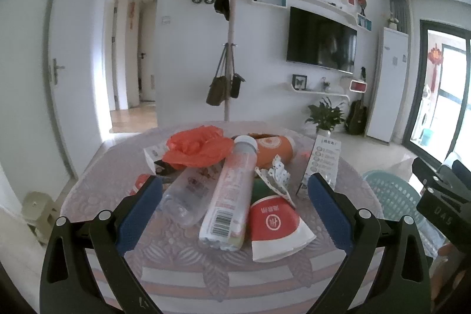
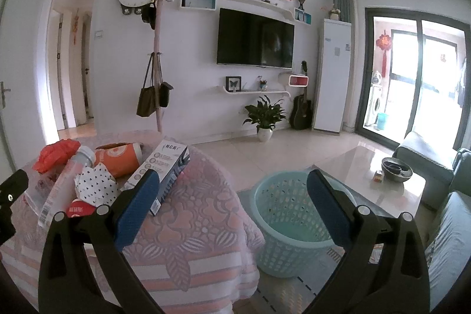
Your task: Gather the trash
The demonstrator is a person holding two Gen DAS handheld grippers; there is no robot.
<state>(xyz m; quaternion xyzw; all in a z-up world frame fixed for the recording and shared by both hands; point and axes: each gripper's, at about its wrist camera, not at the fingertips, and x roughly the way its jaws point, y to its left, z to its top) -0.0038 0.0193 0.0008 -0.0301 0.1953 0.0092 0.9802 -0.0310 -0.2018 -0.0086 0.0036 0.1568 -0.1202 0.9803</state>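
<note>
Both claws are released and grip nothing. Left claw [image 1: 234,208] hangs wide over the near side of the tabletop [image 1: 176,255], its 2 blue pads flanking a heap of trash. Between them lies a white-capped plastic bottle [image 1: 229,196] with its barcode end nearest, a clear crushed bottle [image 1: 184,196] touching its left side and a flattened red-and-white paper cup [image 1: 276,228] just to its right. Farther back sit an orange plastic bag [image 1: 197,147], an orange cup [image 1: 273,152] on its side, a dotted paper wrapper [image 1: 278,174] and, at right, a white carton [image 1: 323,164] whose print is too blurred to read. Part of the heap is hidden under the bag.

Right claw [image 2: 234,208] hovers off the tabletop's right edge, over a pale blue laundry basket [image 2: 291,225] on the floor; its right pad covers part of the rim.
</note>
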